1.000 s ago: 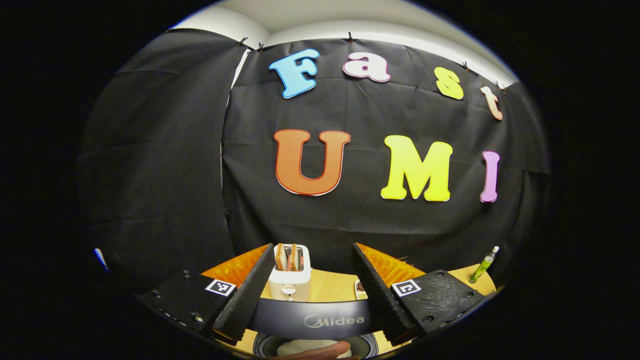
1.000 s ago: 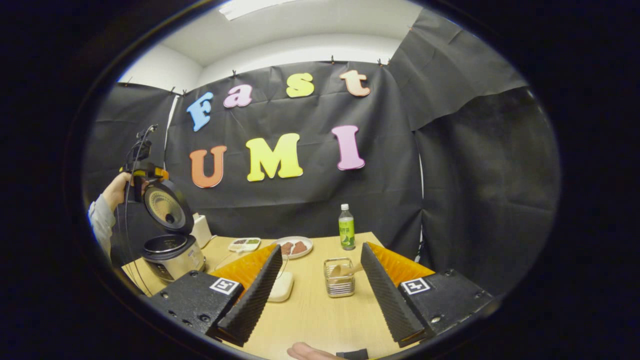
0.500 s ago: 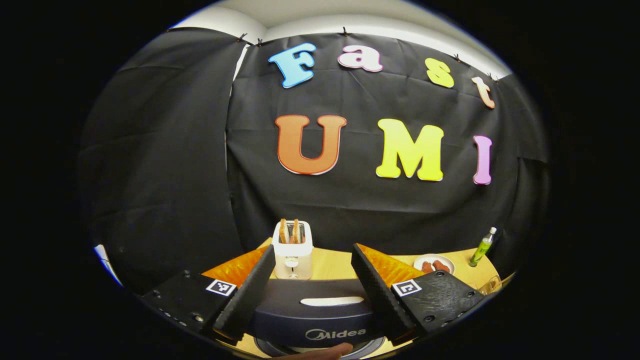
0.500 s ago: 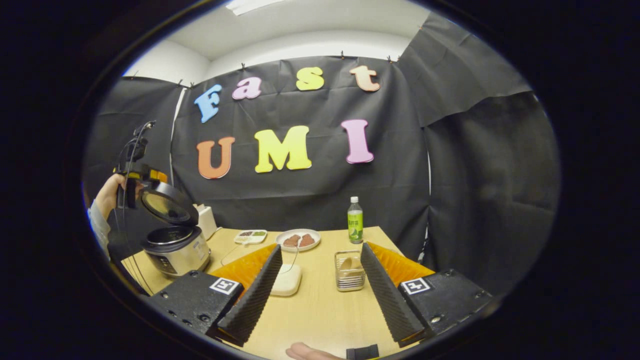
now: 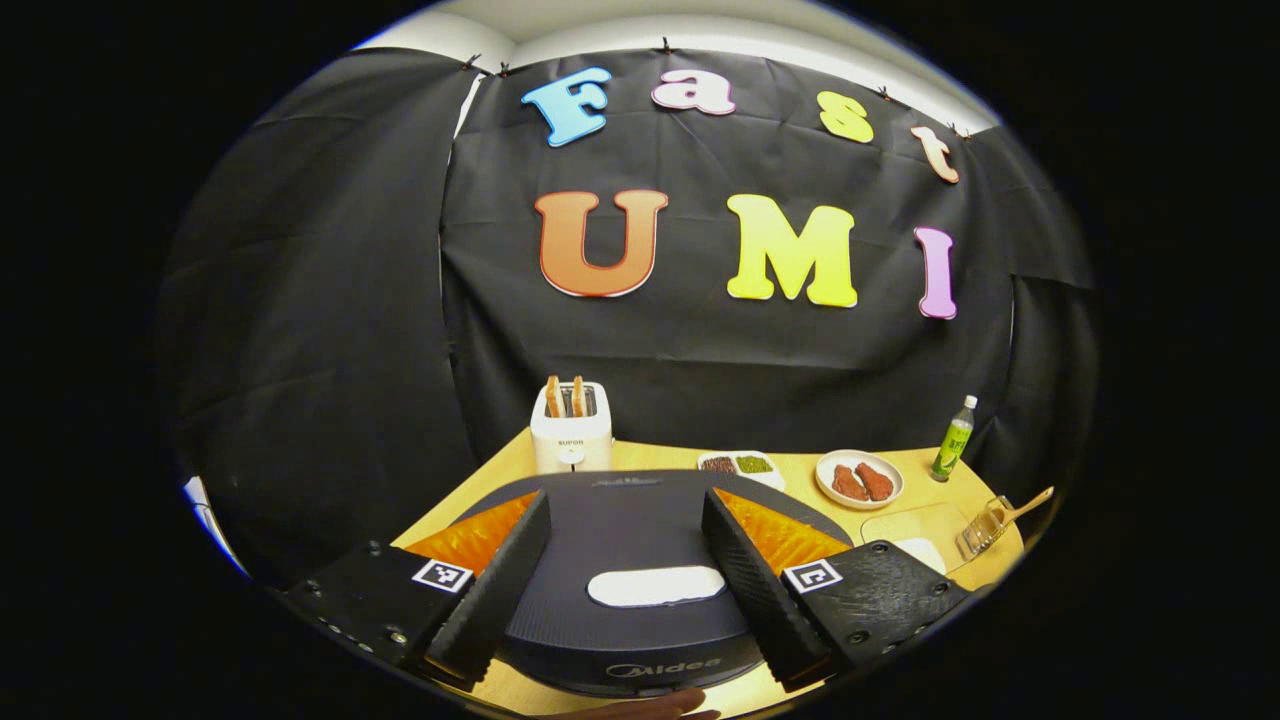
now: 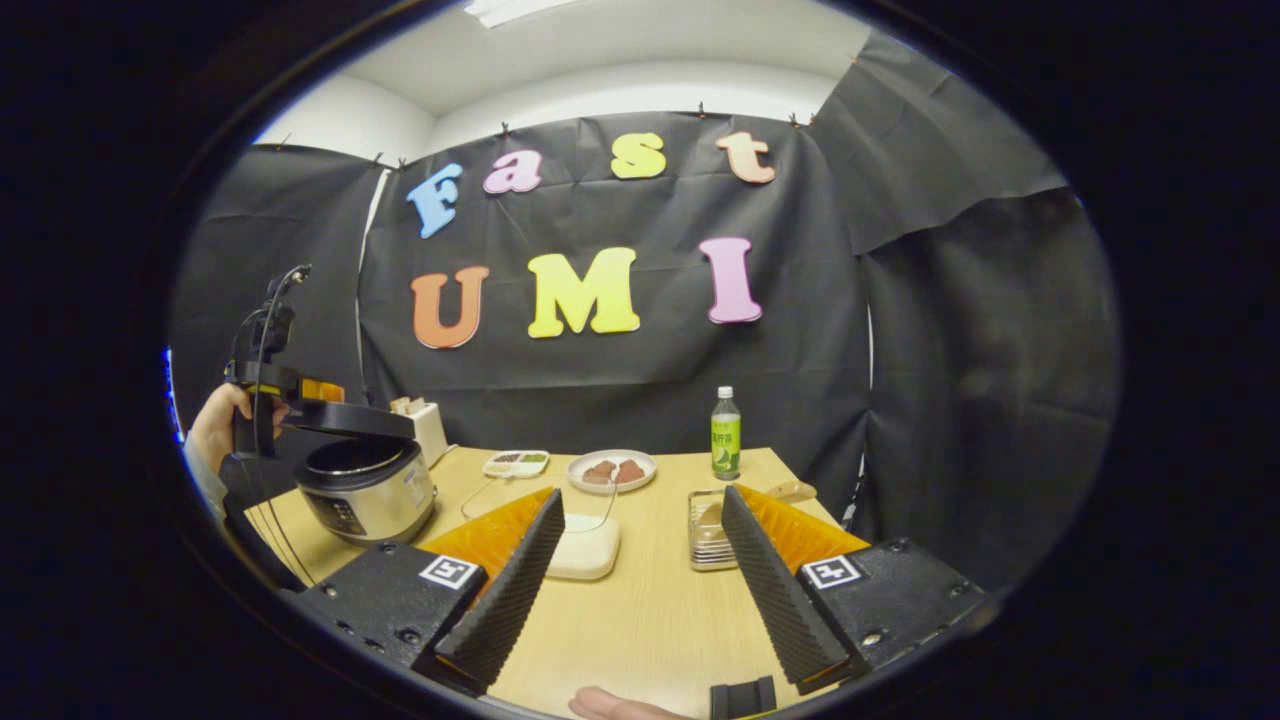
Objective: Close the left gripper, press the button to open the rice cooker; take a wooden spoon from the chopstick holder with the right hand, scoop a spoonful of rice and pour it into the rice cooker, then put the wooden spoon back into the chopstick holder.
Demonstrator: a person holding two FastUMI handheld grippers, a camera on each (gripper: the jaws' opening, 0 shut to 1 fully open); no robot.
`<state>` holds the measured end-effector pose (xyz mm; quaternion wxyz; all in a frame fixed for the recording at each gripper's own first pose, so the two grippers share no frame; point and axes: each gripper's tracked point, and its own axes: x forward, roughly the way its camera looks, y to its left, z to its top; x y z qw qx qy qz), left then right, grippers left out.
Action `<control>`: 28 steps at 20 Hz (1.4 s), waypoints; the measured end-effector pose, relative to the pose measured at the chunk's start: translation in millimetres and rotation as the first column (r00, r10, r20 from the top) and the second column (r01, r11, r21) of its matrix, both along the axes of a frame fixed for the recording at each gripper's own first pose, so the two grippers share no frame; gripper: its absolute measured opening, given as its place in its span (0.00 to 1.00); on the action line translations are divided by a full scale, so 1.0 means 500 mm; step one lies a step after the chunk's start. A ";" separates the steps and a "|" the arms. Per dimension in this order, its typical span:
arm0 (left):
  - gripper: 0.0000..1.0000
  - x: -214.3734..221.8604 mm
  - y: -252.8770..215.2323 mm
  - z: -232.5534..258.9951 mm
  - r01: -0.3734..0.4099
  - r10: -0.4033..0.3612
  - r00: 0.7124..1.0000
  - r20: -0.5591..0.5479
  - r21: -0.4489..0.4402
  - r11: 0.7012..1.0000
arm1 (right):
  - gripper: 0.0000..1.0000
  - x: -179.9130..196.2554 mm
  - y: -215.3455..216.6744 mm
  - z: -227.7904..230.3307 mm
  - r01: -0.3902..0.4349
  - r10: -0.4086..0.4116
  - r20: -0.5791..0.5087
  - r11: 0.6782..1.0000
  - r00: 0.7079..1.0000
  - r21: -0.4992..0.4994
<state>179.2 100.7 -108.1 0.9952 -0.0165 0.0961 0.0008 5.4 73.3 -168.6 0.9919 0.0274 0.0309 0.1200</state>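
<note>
Dark, rounded lid (image 5: 625, 540) of the silver rice cooker (image 6: 370, 490) at the table's left has dropped from upright to nearly flat under the left gripper (image 5: 625, 600), whose jaws stand wide around it. Likely it is closing the cooker. The right gripper (image 6: 635, 590) hangs wide and empty, with the wooden spoon (image 5: 1025, 503) in the wire chopstick holder (image 6: 708, 530) near it.

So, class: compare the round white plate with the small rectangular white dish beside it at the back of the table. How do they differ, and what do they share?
Shape: the round white plate is circular; the small rectangular white dish is oblong.
Contents: the plate holds two brown pieces; the dish has two compartments, one with dark filling and one with green.
Shared: both are white and lie flat on the wooden table, side by side but apart.
</note>
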 end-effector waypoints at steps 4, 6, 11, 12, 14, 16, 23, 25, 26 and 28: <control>0.98 -0.016 0.000 -0.035 -0.005 0.003 0.999 0.039 0.032 0.999 | 1.00 -0.016 -0.003 -0.008 -0.007 0.007 -0.009 1.000 1.000 0.007; 0.98 -0.023 -0.001 -0.051 -0.009 0.007 0.999 0.047 0.025 1.000 | 1.00 -0.018 -0.004 -0.003 -0.006 0.006 -0.009 1.000 1.000 0.000; 0.98 -0.043 -0.005 -0.093 -0.014 0.013 0.999 0.038 0.040 0.999 | 1.00 -0.029 0.017 0.007 -0.045 0.045 -0.003 0.999 0.999 -0.027; 0.98 -0.045 -0.005 -0.088 -0.011 0.008 0.998 0.062 0.041 0.999 | 1.00 -0.032 0.022 0.001 -0.054 0.054 -0.012 0.998 0.998 -0.027; 0.98 -0.057 -0.008 -0.088 -0.008 0.005 0.997 0.074 0.032 0.999 | 1.00 -0.044 0.032 -0.007 -0.078 0.078 -0.017 0.997 0.997 -0.021; 0.98 -0.067 -0.007 -0.091 -0.010 0.007 0.997 0.083 0.025 1.000 | 1.00 -0.056 0.037 -0.008 -0.087 0.086 -0.015 0.996 0.996 -0.029; 0.99 -0.104 -0.018 -0.096 0.013 -0.014 0.994 0.109 0.007 1.000 | 1.00 -0.122 0.042 0.030 -0.082 0.086 0.061 0.994 0.994 -0.073; 1.00 -0.118 -0.024 -0.117 0.023 -0.023 0.997 0.074 -0.002 1.000 | 1.00 -0.139 0.045 0.037 -0.080 0.086 0.074 0.993 0.994 -0.083; 1.00 -0.125 -0.026 -0.116 0.025 -0.024 0.997 0.077 -0.003 1.000 | 1.00 -0.149 0.046 0.037 -0.084 0.091 0.072 0.993 0.993 -0.084; 0.99 -0.141 -0.030 -0.115 0.030 -0.030 0.997 0.070 -0.007 1.000 | 1.00 -0.176 0.058 0.055 -0.111 0.117 0.089 0.991 0.989 -0.074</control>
